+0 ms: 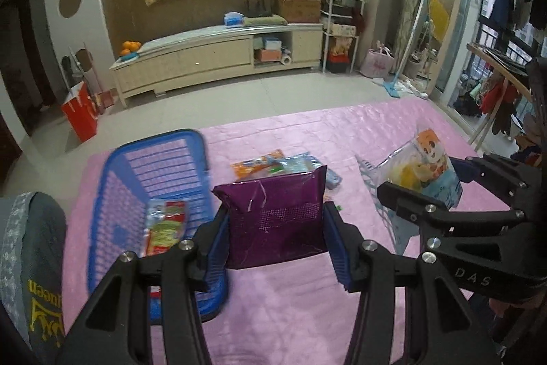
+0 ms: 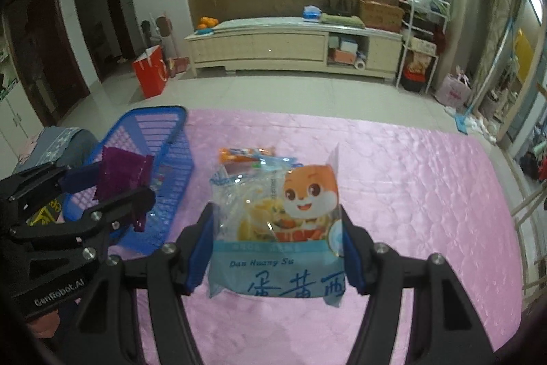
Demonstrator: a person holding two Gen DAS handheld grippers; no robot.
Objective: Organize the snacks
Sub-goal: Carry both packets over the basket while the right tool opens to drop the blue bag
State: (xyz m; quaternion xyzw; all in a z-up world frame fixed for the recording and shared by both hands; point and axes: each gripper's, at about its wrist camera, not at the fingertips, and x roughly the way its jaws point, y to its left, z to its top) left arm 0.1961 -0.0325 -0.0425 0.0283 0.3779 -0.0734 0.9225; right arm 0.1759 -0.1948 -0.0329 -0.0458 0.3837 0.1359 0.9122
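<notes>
Clamping a purple packet (image 1: 273, 221), left jaws; right jaws grip "Dan Huang Su" pack (image 2: 277, 228).

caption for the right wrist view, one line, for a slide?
Right gripper holds a blue fox-print snack bag above the pink cloth; left gripper carries a purple pouch by the blue basket.

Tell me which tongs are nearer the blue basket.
Left. The left tongs, shut on a purple packet, hang right beside the blue basket. The right tongs, gripping a light-blue snack bag, sit farther off over the pink cloth.
</notes>
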